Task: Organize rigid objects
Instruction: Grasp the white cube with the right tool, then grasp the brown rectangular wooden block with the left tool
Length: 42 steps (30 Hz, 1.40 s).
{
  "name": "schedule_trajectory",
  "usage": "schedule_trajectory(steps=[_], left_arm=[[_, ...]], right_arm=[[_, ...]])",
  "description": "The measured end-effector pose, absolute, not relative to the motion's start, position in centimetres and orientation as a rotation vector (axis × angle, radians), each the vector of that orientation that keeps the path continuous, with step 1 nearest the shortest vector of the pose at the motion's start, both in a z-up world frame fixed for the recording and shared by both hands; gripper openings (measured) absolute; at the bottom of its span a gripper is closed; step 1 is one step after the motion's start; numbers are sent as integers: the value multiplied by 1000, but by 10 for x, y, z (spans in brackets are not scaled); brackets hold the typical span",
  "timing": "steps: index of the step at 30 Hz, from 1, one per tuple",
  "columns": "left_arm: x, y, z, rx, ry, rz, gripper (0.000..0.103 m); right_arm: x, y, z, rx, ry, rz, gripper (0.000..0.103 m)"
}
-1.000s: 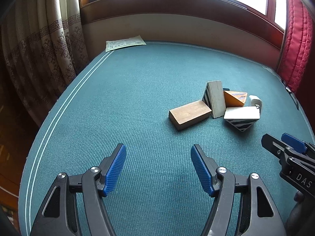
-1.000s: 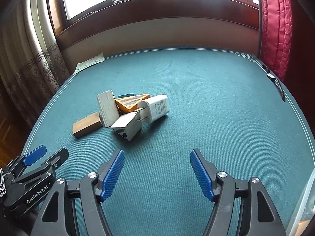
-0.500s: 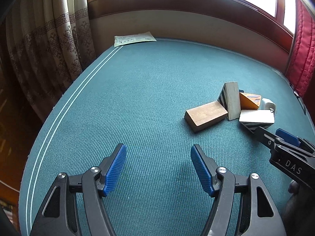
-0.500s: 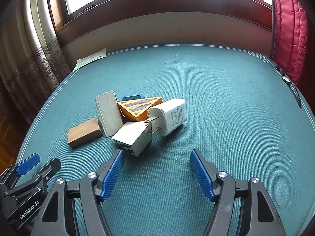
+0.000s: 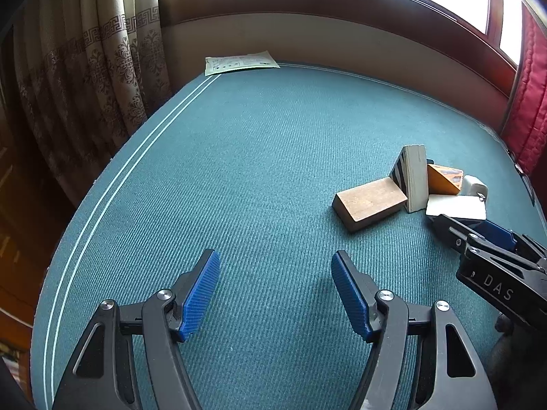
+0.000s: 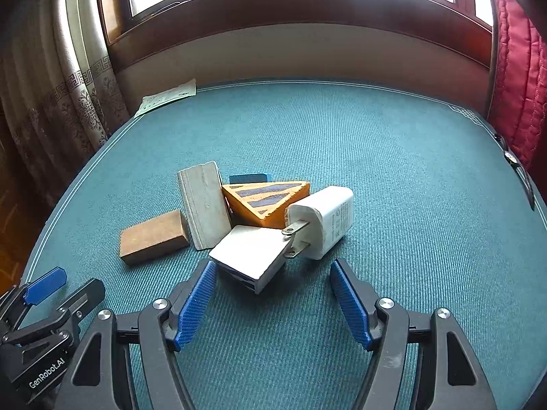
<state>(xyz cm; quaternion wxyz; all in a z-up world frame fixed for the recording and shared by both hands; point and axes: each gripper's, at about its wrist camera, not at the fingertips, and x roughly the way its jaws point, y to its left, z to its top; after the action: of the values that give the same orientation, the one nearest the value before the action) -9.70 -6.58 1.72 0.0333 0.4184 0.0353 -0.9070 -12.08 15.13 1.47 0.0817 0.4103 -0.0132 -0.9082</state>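
A cluster lies on the teal table: a brown wooden block, an upright grey slab, an orange striped wedge, a white plug charger and a white striped-edged block. My right gripper is closing. The white block's near corner sits between its fingertips, and the pads are not pressing it. My left gripper hovers open and empty over bare cloth, left of the cluster.
A printed paper sheet lies at the table's far left corner. Patterned curtains hang along the left edge, a red curtain on the right. A small blue piece lies behind the wedge. A metal object rests at the right edge.
My right gripper has moved forward to the cluster, so the white block now lies at its fingertips, and its jaws have narrowed slightly. The left gripper has stayed about where it was.
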Motion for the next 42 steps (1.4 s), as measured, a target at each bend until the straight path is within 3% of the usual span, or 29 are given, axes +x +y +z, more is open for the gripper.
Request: schedule_trajectory(steps=[9, 35, 42], left_arm=[[-99, -67, 14, 1302, 125, -2784, 69], [-115, -48, 24, 1337, 52, -2841, 69], [-137, -37, 28, 1341, -12, -2924, 69]], right_arm=[[-120, 149, 16, 1206, -7, -2703, 43], [-95, 166, 22, 1217, -114, -2644, 40], [-112, 176, 24, 1197, -164, -2658, 54]])
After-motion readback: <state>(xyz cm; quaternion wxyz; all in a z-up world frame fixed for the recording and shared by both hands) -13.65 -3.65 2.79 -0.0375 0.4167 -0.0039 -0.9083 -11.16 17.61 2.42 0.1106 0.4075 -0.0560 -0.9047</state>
